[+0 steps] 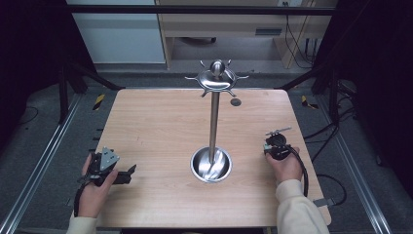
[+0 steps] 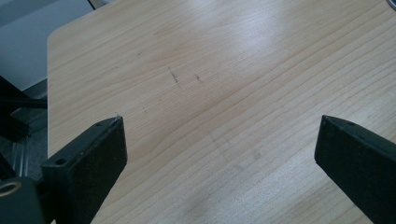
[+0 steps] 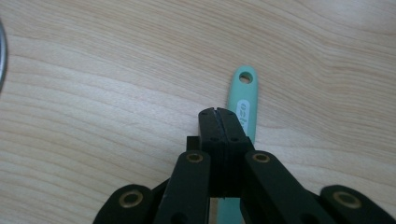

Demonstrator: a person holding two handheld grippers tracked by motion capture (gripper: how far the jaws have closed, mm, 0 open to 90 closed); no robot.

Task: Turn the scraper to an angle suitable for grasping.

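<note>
Right gripper, a black two-jaw tool in the person's right hand, has its jaws pressed together, and a mint-green plastic utensil handle with a hanging hole at its tip runs out from under them. Whether the jaws pinch the handle or merely sit over it cannot be told from the right gripper view, since the handle shows mostly beside and beyond the jaw tips. In the high view this gripper sits to the right of the tall polished steel hook stand with its round dish base, near the right edge of the pale wooden table. Left gripper, well apart on the other side of the stand, hovers low over bare wood with its jaws spread wide and nothing between them. The handle looks light, stiff and smooth, so it may slip or swivel if pinched only at one edge; a firm hold across its flat width, a little back from the hole, seems the safest place to grip. That would leave the hole free to go over one of the stand's curved hooks at its crown, if hanging is the aim. What is at the utensil's far end is hidden under the gripper.
</note>
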